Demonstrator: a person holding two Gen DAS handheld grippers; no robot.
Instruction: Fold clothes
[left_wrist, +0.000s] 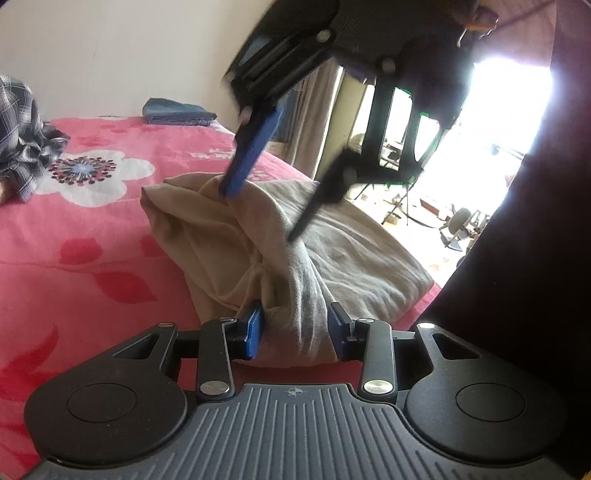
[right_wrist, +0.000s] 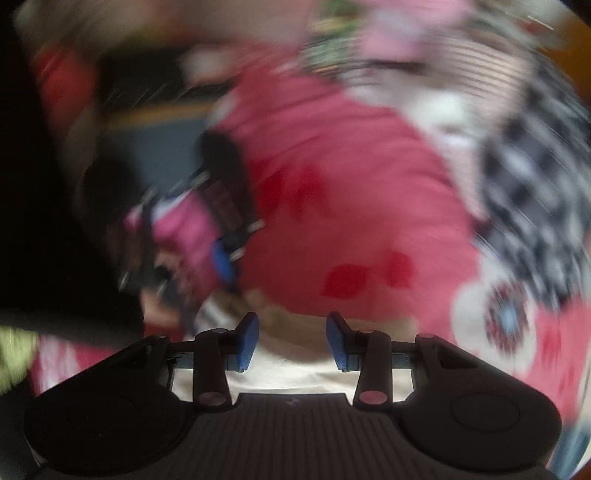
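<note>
Left gripper (left_wrist: 295, 332) at 6 o'clock, blue pads pressed on a bunched fold of the beige garment (left_wrist: 280, 240), jaws clamped on it. Garment is soft, wrinkled knit, lying at frame centre near the bed's right edge, which drops off at 3 o'clock toward a bright doorway. Right gripper (left_wrist: 258, 206) comes in from 12 o'clock, fingers spread wide, blue pad touching the cloth's top; nothing pinched between them. Its own view is motion-blurred: jaws apart over pale fabric (right_wrist: 291, 369). Open room at 9 o'clock on the pink floral bedsheet (left_wrist: 74, 258). Folded blue denim (left_wrist: 177, 110) at 11 o'clock by the wall, crumpled plaid shirt (left_wrist: 22, 136) at 9–10 o'clock.
</note>
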